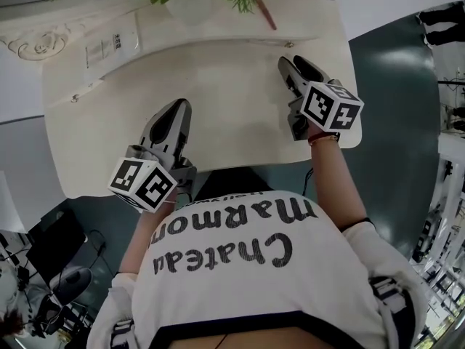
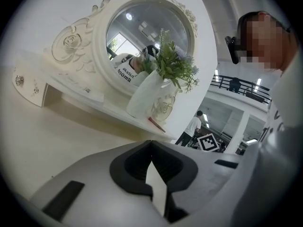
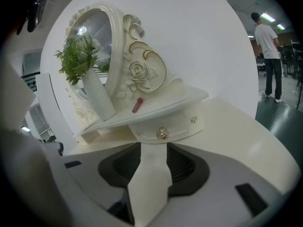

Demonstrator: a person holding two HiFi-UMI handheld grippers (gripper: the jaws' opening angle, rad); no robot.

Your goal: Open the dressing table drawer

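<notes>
1. In the right gripper view, the drawer [image 3: 176,126] sits at frame centre, directly above the gap between the right gripper [image 3: 155,145] jaws. It lies ahead of the tips and apart from them, under the curved shelf [image 3: 156,105], and its front looks flush and closed.
2. The right gripper's jaws stand apart with nothing between them; only bare tabletop shows through the gap.
3. In the left gripper view, the left gripper [image 2: 151,142] has its jaw tips together and holds nothing. A second drawer [image 2: 29,88] with two small knobs is at the far left of that frame, well away from the tips.
4. In the head view both grippers are over the dressing table [image 1: 240,115], the left at lower left and the right at upper right.
5. The table is smooth, cream-white and rounded at its edges. The drawer front is bowed and carries a gold, rose-shaped knob [image 3: 162,133].
6. The oval mirror [image 2: 147,27] has a carved frame with rose and scroll relief, edged in gold.
7. A glossy white vase [image 2: 144,96] holds green sprigs [image 2: 173,65], and a thin red stick [image 3: 137,105] lies on the shelf beside it.
8. The jaws are matte grey with black ribbed pads.
9. The person's white shirt [image 1: 240,246] reads "Chateau Marmon…", upside down in the head view. The print on a sticker [image 1: 112,46] on the shelf is too small to read.
</notes>
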